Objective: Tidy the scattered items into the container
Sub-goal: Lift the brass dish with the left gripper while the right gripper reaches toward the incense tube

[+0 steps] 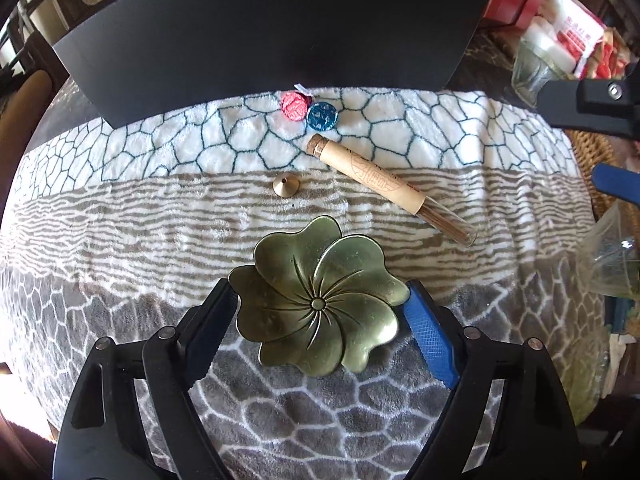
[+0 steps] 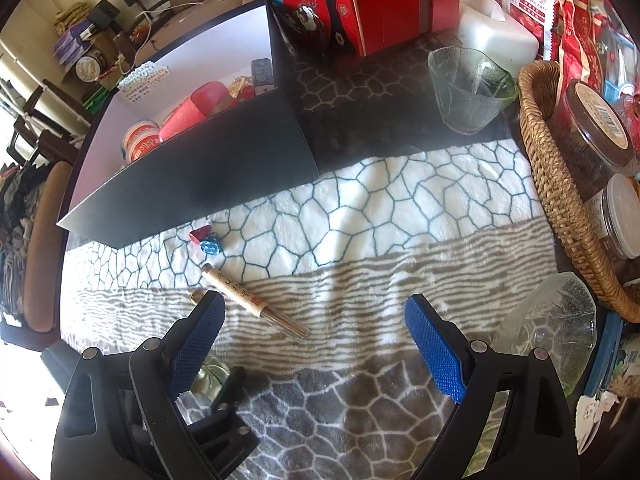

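The black container (image 1: 264, 36) is standing at the far edge of the patterned blanket (image 1: 120, 216). The brass flower dish (image 1: 318, 300) is lying flat between the left gripper's (image 1: 320, 320) jaws, which seem to be touching its rim, though I can't tell if they're pressing. The incense tube (image 1: 384, 182) is slanting, cork end toward the container. The right gripper (image 2: 314, 344) is hanging open, empty.
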